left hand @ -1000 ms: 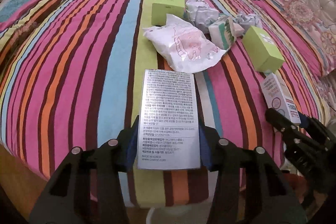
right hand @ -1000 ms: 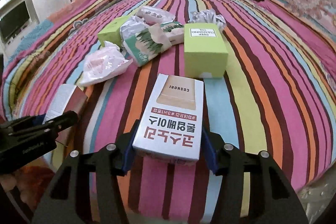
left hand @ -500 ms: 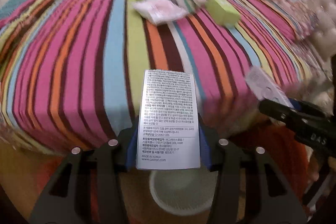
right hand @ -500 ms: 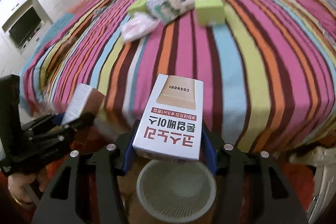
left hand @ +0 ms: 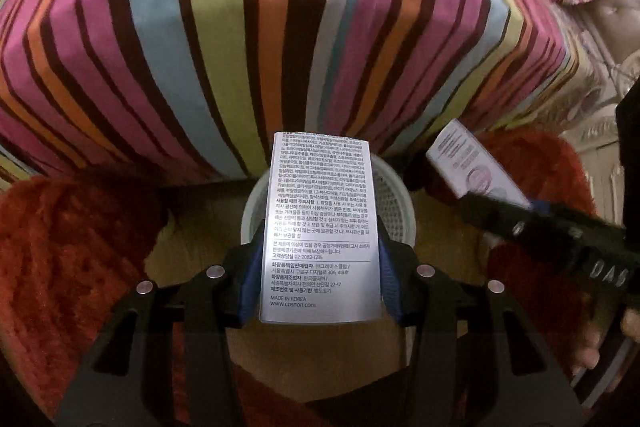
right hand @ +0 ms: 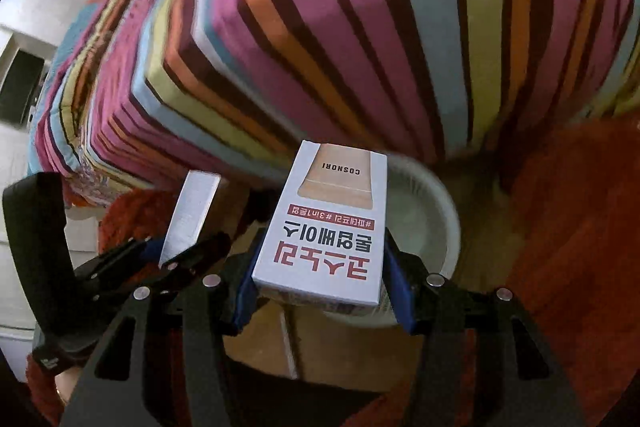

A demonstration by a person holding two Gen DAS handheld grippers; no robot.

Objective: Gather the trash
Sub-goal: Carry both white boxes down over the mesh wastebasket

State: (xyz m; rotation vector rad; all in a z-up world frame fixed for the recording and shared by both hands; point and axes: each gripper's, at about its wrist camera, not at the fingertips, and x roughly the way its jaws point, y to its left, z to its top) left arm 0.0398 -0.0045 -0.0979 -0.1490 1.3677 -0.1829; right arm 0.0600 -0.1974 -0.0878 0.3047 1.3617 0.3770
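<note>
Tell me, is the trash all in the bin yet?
Not yet. Nothing shows as dropped in so far. In hand: the left gripper grips a white box with small print, and the right gripper grips a white box with red letters. Both hang over the round white bin on the floor beside the striped bed. Left to do: let both boxes go into it.

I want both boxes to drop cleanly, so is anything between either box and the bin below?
Nothing visible. The white box in the left gripper and the Cosnori box in the right gripper each hang over the open white bin.
</note>
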